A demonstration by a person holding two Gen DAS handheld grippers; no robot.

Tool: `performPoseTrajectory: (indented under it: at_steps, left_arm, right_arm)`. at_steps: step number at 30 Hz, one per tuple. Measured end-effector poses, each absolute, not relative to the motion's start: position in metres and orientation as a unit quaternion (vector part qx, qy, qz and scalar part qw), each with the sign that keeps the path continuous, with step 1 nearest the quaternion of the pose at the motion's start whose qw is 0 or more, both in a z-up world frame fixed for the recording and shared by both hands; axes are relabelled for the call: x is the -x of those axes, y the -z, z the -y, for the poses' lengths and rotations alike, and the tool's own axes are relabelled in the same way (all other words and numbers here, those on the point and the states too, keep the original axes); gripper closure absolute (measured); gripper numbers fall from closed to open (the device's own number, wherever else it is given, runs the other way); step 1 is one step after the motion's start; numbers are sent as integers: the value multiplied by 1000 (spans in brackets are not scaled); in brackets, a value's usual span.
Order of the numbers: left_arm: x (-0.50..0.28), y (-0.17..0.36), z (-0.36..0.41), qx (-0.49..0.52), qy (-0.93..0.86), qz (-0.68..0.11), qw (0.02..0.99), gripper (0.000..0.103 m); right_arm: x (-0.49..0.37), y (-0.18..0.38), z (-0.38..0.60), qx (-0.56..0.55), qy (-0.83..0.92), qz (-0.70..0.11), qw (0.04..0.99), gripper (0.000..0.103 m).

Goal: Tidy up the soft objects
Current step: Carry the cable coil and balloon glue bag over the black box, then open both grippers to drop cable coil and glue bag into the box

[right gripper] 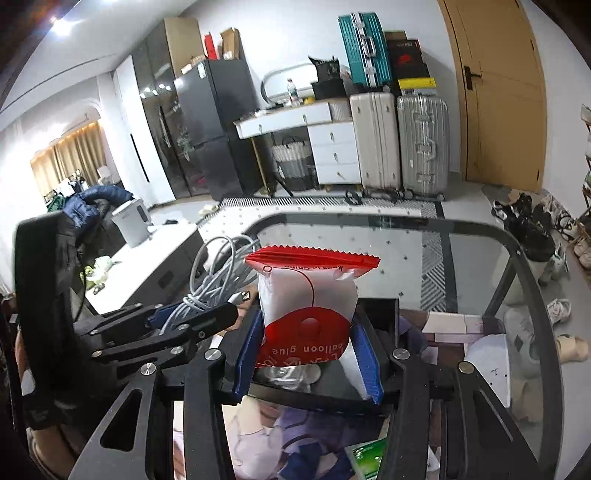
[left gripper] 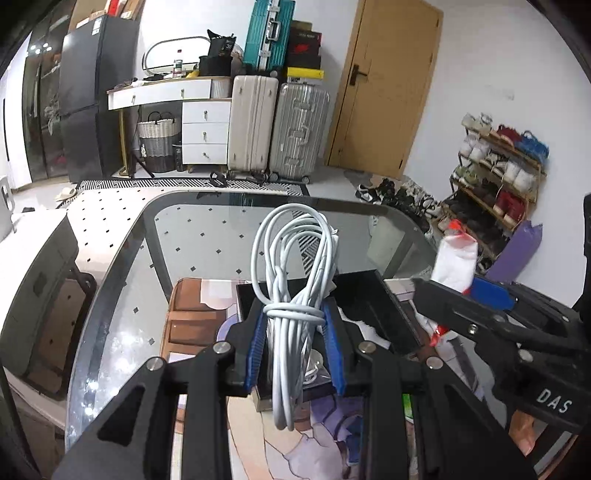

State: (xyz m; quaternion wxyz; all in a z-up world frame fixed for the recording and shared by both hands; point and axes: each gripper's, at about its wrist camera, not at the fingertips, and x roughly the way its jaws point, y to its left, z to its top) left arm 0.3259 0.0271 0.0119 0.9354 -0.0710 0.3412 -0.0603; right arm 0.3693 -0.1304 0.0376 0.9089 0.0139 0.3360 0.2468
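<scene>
left gripper [left gripper: 295, 345] clamping cable bundle [left gripper: 295, 258], right gripper [right gripper: 308, 356] gripping packet [right gripper: 308, 295]

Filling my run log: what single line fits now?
left gripper: shut on coiled white cable | right gripper: shut on red-white packet

suitcases [left gripper: 277, 129] stacked by door [left gripper: 384, 85] | shoe rack [left gripper: 498, 173] right

The coiled cable [left gripper: 291, 295] sits between the fingers of the left gripper [left gripper: 295, 343], above the glass table [left gripper: 122, 280]. To its right, the right gripper [right gripper: 308, 354] clamps the balloon glue packet [right gripper: 308, 306]. Both hang over the open box [left gripper: 373, 306] on the table. Beyond the table's far edge, two suitcases [left gripper: 277, 133] stand side by side against the wall, left of the door [left gripper: 384, 85]; a third suitcase [left gripper: 267, 33] rests on top. The shoe rack [left gripper: 495, 173] stands right of the door.
</scene>
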Motion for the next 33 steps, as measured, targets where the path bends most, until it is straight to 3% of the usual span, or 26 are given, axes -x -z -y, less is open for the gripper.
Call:
performPoseTrajectory:
  at_steps: [17, 33]
  left_arm:
    - [-361, 47, -7, 69, 75, -426, 899, 74]
    - [-352, 50, -3, -4, 86, -426, 901, 73]
  right_arm:
    - [-427, 53, 133, -14, -227, -437, 870, 55]
    - [-391, 67, 125, 15, -243, -478, 844, 55]
